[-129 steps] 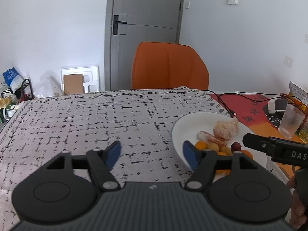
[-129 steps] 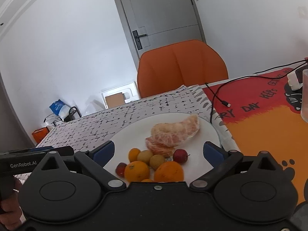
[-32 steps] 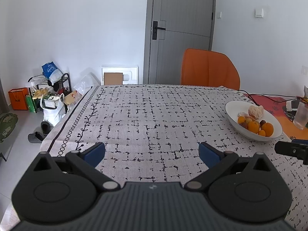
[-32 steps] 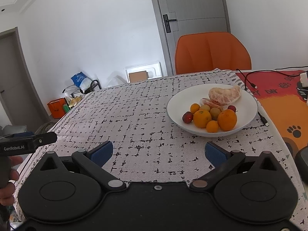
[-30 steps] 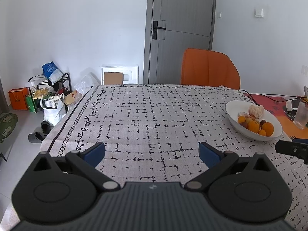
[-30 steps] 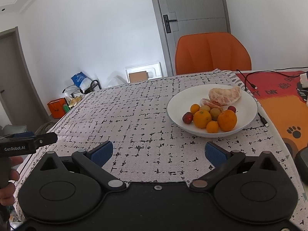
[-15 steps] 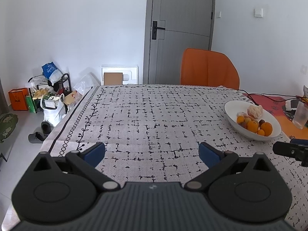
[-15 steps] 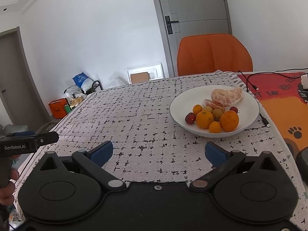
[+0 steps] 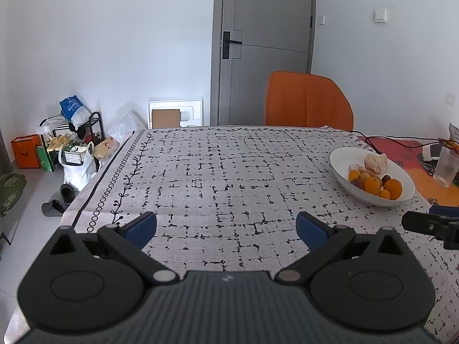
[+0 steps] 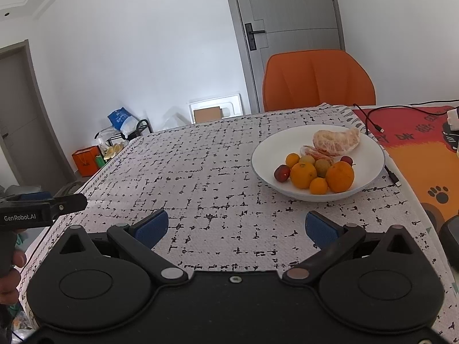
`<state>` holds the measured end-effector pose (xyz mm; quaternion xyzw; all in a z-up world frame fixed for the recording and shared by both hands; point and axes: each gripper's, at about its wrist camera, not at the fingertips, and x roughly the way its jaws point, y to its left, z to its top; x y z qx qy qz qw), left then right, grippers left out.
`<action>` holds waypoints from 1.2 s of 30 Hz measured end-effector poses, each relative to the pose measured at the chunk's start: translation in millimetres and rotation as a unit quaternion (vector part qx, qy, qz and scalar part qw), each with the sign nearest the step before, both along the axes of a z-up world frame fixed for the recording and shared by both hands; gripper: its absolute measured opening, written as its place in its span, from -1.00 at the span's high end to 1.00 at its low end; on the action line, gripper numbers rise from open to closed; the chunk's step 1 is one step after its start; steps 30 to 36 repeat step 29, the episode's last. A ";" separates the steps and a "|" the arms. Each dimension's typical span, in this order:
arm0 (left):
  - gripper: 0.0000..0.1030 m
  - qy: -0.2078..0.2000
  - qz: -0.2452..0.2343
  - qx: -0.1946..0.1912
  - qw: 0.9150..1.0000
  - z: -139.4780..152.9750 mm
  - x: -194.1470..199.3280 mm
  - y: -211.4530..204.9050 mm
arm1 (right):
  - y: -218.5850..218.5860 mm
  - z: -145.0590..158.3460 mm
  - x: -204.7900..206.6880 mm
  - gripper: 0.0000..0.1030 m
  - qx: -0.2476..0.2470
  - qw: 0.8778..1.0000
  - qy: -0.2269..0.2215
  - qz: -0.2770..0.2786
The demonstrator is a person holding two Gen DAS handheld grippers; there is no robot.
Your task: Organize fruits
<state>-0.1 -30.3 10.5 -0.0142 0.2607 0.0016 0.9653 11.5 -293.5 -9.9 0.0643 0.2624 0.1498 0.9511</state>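
A white bowl [image 10: 370, 146] [image 9: 338, 157] stands on the patterned tablecloth and holds the fruit: a peeled pomelo piece [image 10: 335, 142], oranges [image 10: 303, 175], small yellow-green fruits and red ones [image 10: 282, 173]. My right gripper [image 10: 233, 228] hovers open over the cloth, short of the bowl, with nothing between its blue pads. My left gripper [image 9: 226, 228] is open too, above the near middle of the table, with the bowl far off to its right. Each gripper shows at the edge of the other's view.
An orange chair [image 10: 318, 78] stands at the far side of the table. A red and orange mat [image 10: 416, 140] with a black cable [image 10: 370, 120] lies right of the bowl, and a clear glass [image 9: 446, 166] stands there. Bags and a rack [image 9: 71, 143] sit on the floor at left.
Over four seconds both grippers drew back from the bowl and the left one opened wider. In the last second the views barely shift; the bowl and fruit stay put.
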 end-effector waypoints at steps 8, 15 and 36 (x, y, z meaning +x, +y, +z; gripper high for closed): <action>-0.99 -0.001 -0.006 -0.002 1.000 2.4 -1.5 -2.9 | 0.9 3.4 -3.2 -1.00 0.000 1.000 -0.005 0.002; -0.99 0.005 -0.003 -0.006 1.000 0.4 -0.2 -1.1 | 0.6 1.2 -3.3 -1.00 -0.001 1.000 -0.003 -0.001; -0.99 0.003 -0.004 -0.004 1.000 -0.5 0.4 -3.1 | -5.9 -1.6 -3.8 -1.00 0.000 1.000 0.000 -0.011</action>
